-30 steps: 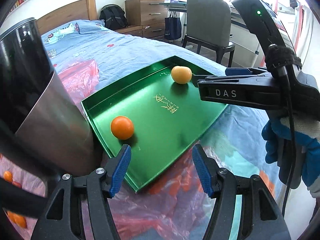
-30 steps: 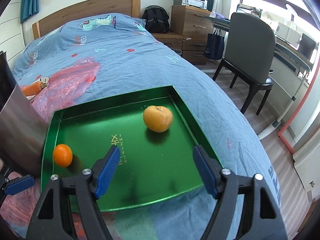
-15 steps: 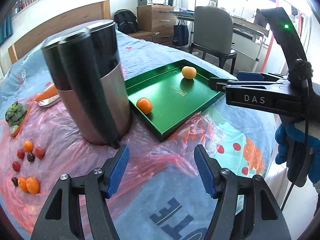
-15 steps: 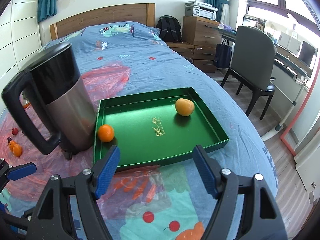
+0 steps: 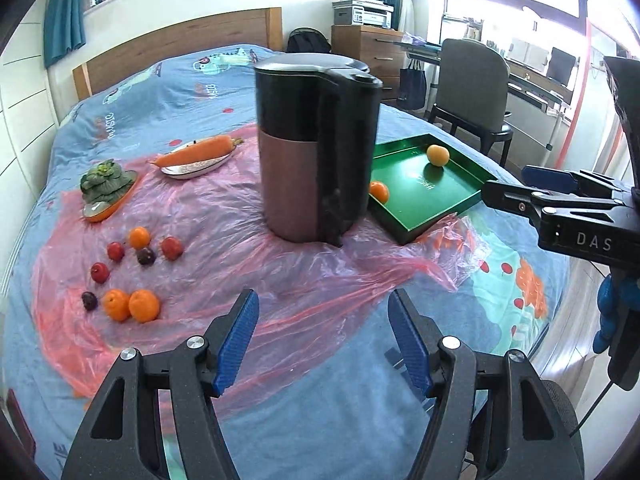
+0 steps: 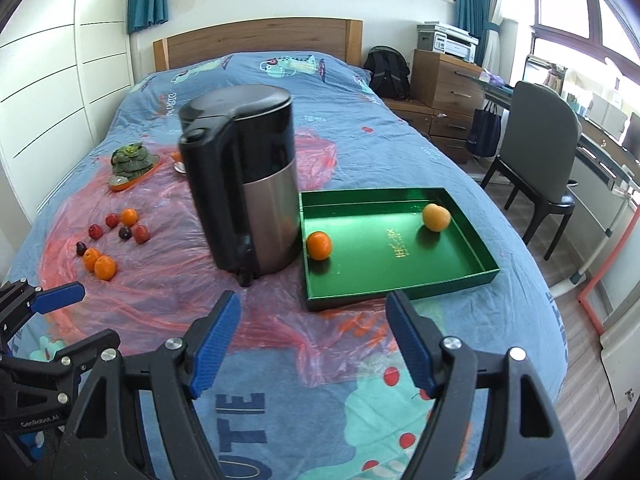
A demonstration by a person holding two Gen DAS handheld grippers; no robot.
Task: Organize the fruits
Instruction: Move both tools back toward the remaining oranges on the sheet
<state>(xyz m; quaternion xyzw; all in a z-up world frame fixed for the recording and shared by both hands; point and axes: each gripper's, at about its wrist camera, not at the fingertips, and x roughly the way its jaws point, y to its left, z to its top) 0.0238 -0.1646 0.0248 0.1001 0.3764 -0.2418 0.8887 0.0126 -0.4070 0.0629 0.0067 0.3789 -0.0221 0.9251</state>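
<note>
Ideally, both wide-open, empty hand-held grippers, left (image 5: 322,338) and right (image 6: 312,338), skirt the kettle (image 6: 244,184), fetching loose tangerines (image 5: 143,305) and probable plums for the green tray (image 6: 472,250).

The right gripper (image 5: 505,189), seen from the left wrist camera, carries white letters "DAS" on its black body. The left gripper (image 6: 60,297), in the right wrist view, has a small white label that reads about "GenRobot.AI". On the floor of the green tray (image 6: 460,276) stand gold characters, too small to read, and the blue bedsheet (image 6: 256,432) shows big mirrored letters near the camera — "UTE" can be read, the rest is cut off.
</note>
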